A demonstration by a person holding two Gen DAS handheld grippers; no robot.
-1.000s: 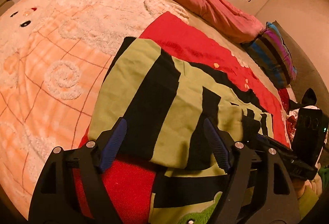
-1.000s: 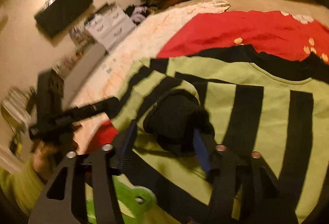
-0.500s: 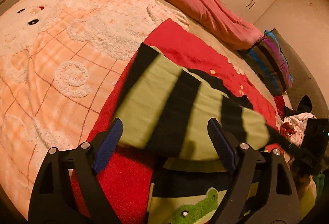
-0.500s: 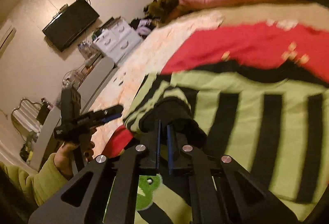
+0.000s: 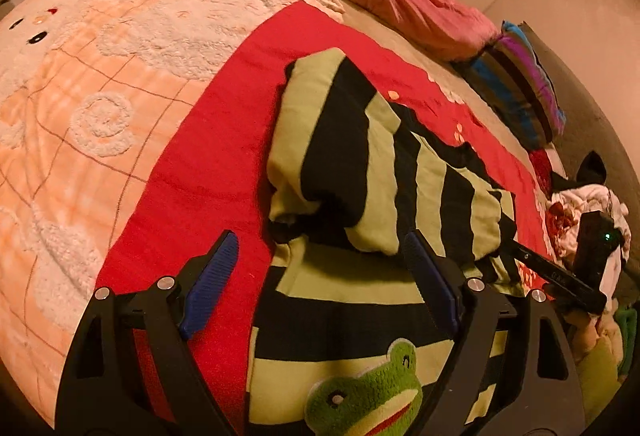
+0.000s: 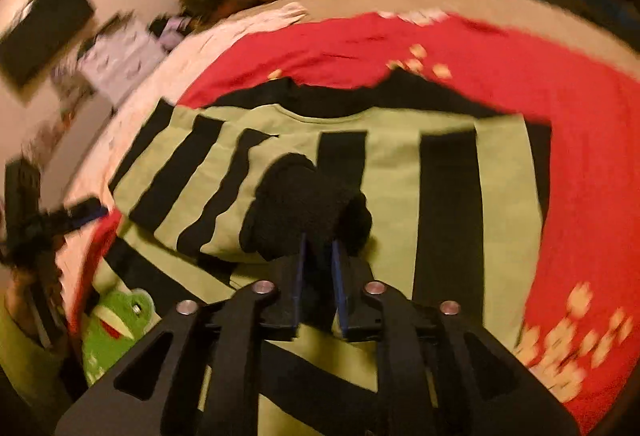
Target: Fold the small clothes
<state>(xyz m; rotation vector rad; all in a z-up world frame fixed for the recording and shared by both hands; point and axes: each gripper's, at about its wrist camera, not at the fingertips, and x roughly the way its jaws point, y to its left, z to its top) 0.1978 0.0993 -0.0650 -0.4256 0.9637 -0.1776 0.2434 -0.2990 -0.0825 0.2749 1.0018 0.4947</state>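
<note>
Left wrist view: left gripper point(image 5: 316, 284) stands wide open and empty above the striped sweater point(image 5: 384, 172), which lies on the red blanket point(image 5: 208, 164) on the bed, sleeve folded inward.

Right wrist view: right gripper point(image 6: 318, 268) has its jaws narrow and opening around the black cuff point(image 6: 304, 204), probably letting go so the sleeve lies across the body.

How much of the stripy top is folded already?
One sleeve is already laid across the stripy top. The right gripper has the black cuff between its opening jaws. The left gripper is open and empty. The frog end is still unfolded.
</note>
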